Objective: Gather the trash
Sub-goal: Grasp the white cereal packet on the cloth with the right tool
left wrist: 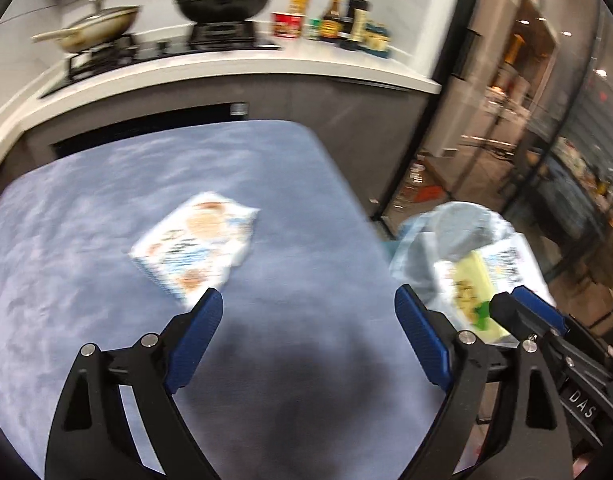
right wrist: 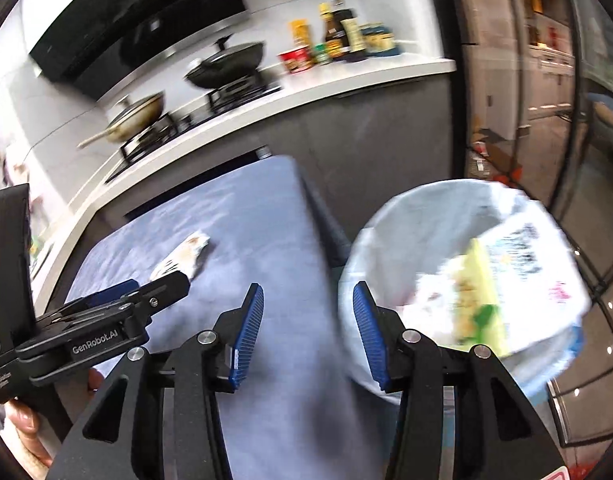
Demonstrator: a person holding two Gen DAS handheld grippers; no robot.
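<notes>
Both grippers, left (left wrist: 308, 304) and right (right wrist: 308, 304), hang with jaws apart and nothing between them. One flat snack wrapper (left wrist: 196, 246) lies on the blue table (left wrist: 86, 208); it looks light, crinkly and slippery, best pinched at a raised edge. Beside stands the lined bin (right wrist: 386, 216).

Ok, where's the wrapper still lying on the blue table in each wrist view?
Left wrist: wrapper left of centre on the blue table, above the left jaw.
Right wrist: same wrapper at left, just beyond the other gripper.
Shared landmark: black wok on the stove.
</notes>
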